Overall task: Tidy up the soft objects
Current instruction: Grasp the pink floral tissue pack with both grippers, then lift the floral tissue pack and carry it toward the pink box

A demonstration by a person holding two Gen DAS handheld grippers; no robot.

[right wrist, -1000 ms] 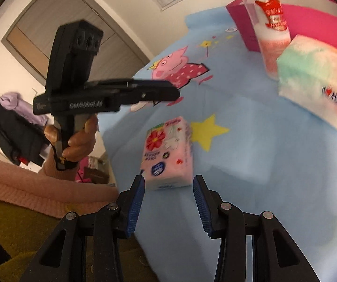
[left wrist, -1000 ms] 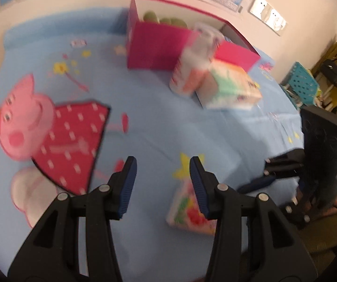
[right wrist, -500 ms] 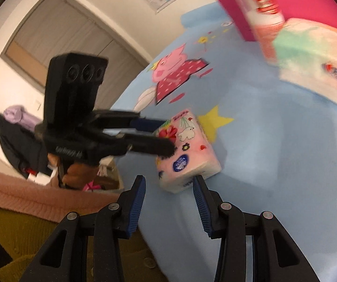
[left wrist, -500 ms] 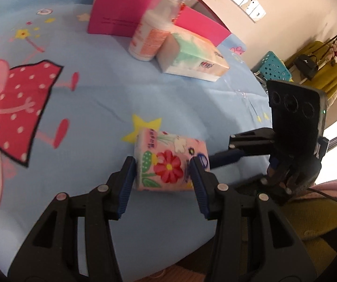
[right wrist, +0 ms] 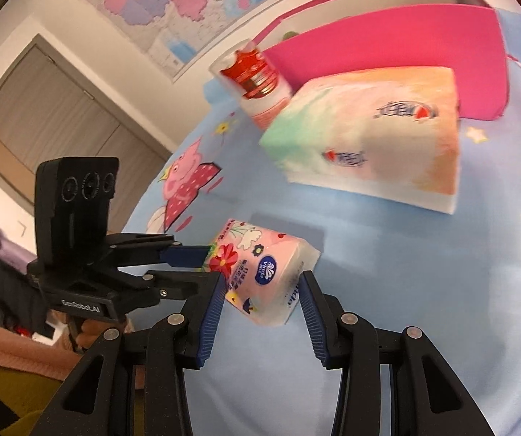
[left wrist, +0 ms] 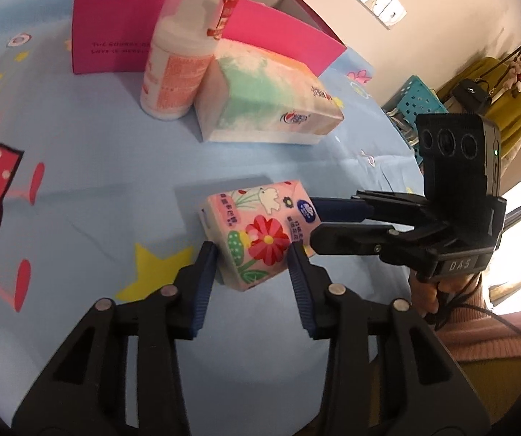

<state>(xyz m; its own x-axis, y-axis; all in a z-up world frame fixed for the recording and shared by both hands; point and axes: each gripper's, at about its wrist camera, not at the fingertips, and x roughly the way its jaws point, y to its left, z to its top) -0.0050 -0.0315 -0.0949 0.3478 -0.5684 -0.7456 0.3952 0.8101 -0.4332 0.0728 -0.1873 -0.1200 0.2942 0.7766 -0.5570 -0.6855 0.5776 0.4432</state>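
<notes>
Bottle (left wrist: 176, 69) and big tissue pack (left wrist: 267, 101) — beyond, apart.

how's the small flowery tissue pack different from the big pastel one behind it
The small tissue pack is pink with a red flower and cartoon prints; the big tissue pack is washed in pale green, orange and white with a small red logo. The small one is clearly smaller. The small one sits between both claws, left claw closing on it; the big one lies untouched against the white bottle. Both are soft plastic-wrapped tissue blocks on the blue cloth.
</notes>
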